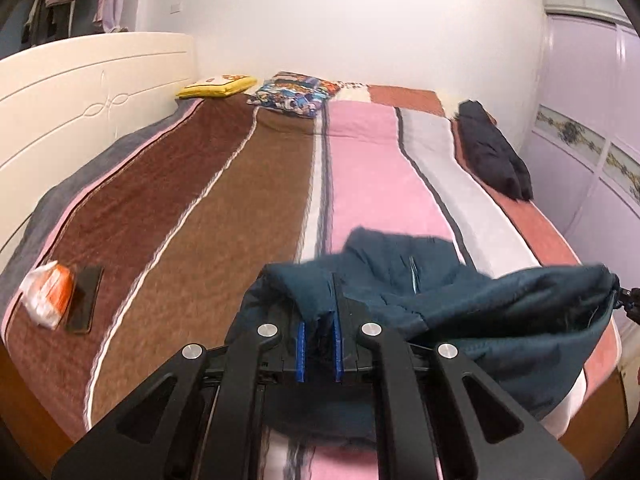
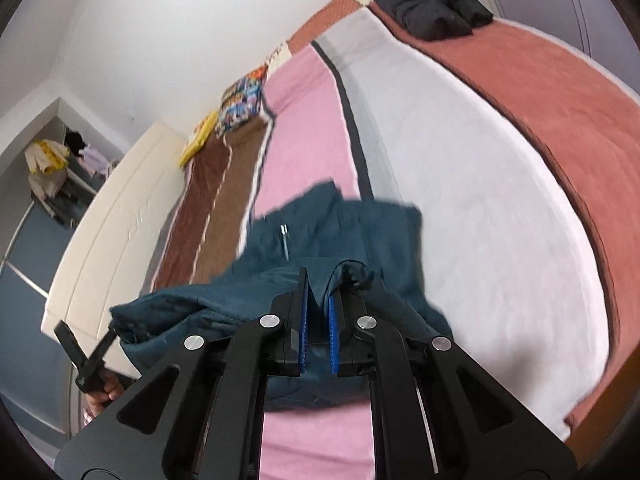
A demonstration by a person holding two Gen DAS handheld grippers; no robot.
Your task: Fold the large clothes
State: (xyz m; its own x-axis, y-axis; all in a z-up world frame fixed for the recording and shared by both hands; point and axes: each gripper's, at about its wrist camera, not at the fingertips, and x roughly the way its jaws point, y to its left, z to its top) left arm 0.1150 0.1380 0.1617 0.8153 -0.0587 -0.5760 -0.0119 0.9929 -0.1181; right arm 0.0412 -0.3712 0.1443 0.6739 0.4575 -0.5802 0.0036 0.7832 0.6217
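A dark teal garment (image 1: 440,280) with a zipper hangs between both grippers above the striped bed cover (image 1: 200,184). My left gripper (image 1: 319,312) is shut on one edge of the garment, fabric pinched between its blue pads (image 1: 301,350). My right gripper (image 2: 318,304) is shut on another edge of the same garment (image 2: 340,228), which droops onto the pink and white stripes (image 2: 460,200). The right gripper's tip shows at the right edge of the left wrist view (image 1: 628,300), and the left gripper shows low left in the right wrist view (image 2: 86,364).
A black jacket (image 1: 494,152) lies at the bed's far right. A phone (image 1: 85,300) and an orange-white packet (image 1: 47,294) lie on the near left. A yellow pillow (image 1: 218,86) and a patterned pillow (image 1: 294,94) sit by the far wall. A cream headboard (image 1: 80,92) stands left.
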